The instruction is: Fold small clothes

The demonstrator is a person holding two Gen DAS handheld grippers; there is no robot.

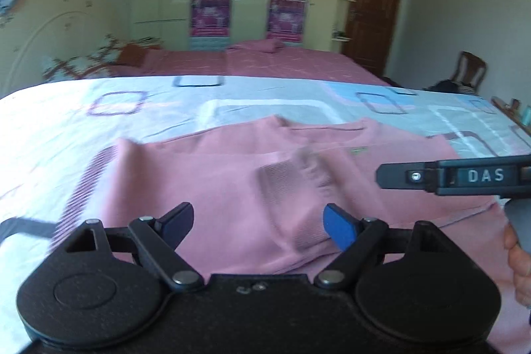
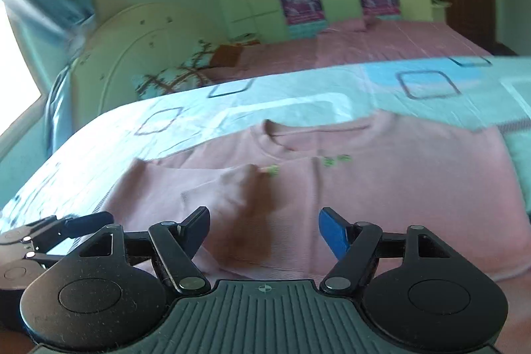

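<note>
A pink long-sleeved top point(image 1: 232, 188) lies front up on the patterned sheet, neckline at the far side, small green print on the chest. One sleeve with a ribbed cuff point(image 1: 298, 168) is folded across the body. My left gripper point(image 1: 259, 223) is open and empty, low over the top's near part. My right gripper point(image 2: 264, 226) is open and empty over the near hem of the same top point(image 2: 381, 188), with the folded sleeve point(image 2: 232, 184) just ahead. The right gripper also shows from the side in the left wrist view point(image 1: 398, 176). The left gripper shows at the left edge of the right wrist view point(image 2: 49, 234).
The top lies on a bed sheet point(image 1: 99, 128) with square outlines in white, grey and blue. Beyond is a pink bed point(image 1: 265, 62) with a cream headboard point(image 1: 49, 32), wardrobes with posters, a brown door point(image 1: 375, 5) and a chair point(image 1: 468, 68).
</note>
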